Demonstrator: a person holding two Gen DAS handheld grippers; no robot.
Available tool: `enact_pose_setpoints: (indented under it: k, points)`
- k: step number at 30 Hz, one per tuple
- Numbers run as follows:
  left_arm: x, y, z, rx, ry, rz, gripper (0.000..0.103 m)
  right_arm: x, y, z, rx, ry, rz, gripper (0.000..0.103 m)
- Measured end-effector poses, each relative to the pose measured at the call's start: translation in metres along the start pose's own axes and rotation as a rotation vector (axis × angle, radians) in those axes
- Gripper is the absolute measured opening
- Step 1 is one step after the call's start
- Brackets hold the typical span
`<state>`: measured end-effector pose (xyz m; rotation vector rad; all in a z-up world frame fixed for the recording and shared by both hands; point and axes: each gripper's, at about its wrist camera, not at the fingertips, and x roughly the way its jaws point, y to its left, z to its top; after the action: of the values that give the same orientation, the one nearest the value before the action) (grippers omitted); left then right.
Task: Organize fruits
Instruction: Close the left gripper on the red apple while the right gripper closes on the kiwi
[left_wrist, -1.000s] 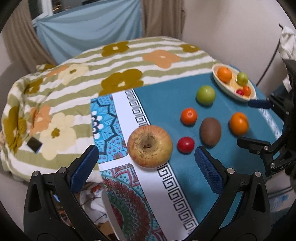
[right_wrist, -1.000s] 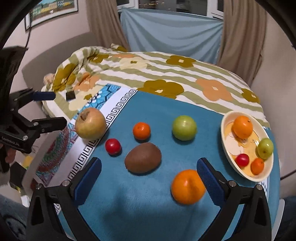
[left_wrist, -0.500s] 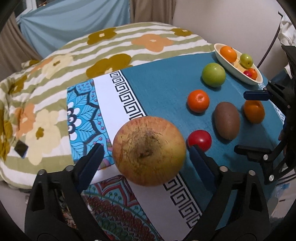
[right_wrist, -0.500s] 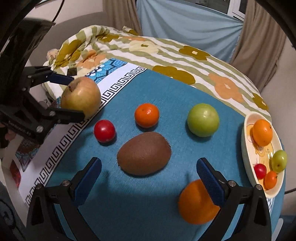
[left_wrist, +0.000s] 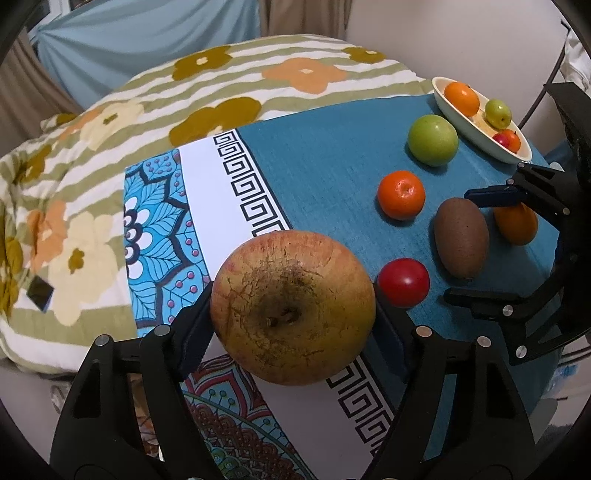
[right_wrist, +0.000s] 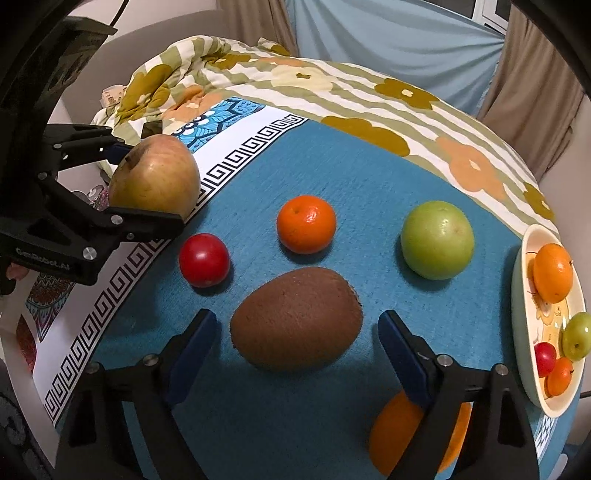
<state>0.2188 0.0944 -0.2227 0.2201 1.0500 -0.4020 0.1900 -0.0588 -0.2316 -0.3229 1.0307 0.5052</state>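
The large russet apple (left_wrist: 293, 308) is clamped between the blue pads of the left tool (left_wrist: 293, 314), gripped across its widest part so that the round fruit cannot roll out; the stem end is turned toward the camera. In the right wrist view it seems to be held just off the patterned cloth (right_wrist: 236, 155) at the tabletop's left edge, though contact with the cloth cannot be ruled out.

The right tool (right_wrist: 297, 341) is spread wide, one pad on each side of the kiwi (right_wrist: 297, 319), apart from it, so a closing grip is probably being lined up along its shorter axis.

A cherry tomato (right_wrist: 204, 259), a mandarin (right_wrist: 306, 224), a green apple (right_wrist: 437, 240) and an orange (right_wrist: 413, 435) lie loose on the blue cloth. The oval dish (right_wrist: 521, 332) at the right edge already carries four small fruits, so it is likely the collecting place.
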Motion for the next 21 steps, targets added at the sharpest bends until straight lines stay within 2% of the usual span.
enact_pose_setpoints:
  k: [3, 6, 15, 17, 21]
  points:
    - [-0.001, -0.001, 0.000, 0.000, 0.005, 0.005, 0.081, 0.001, 0.000, 0.001, -0.006, 0.003, 0.008, 0.087]
    - [-0.003, -0.001, -0.003, -0.004, 0.010, 0.012, 0.081, 0.004, 0.000, 0.001, -0.010, 0.015, 0.017, 0.075]
    - [-0.010, -0.003, -0.014, -0.018, 0.017, 0.031, 0.081, 0.006, -0.005, 0.001, -0.005, 0.008, 0.023, 0.073]
    - [-0.012, -0.003, -0.016, -0.026, 0.015, 0.037, 0.081, 0.006, -0.006, 0.000, -0.005, 0.009, 0.039, 0.065]
    - [-0.016, -0.005, -0.021, -0.041, 0.014, 0.040, 0.081, 0.004, -0.003, -0.001, -0.020, -0.001, 0.033, 0.062]
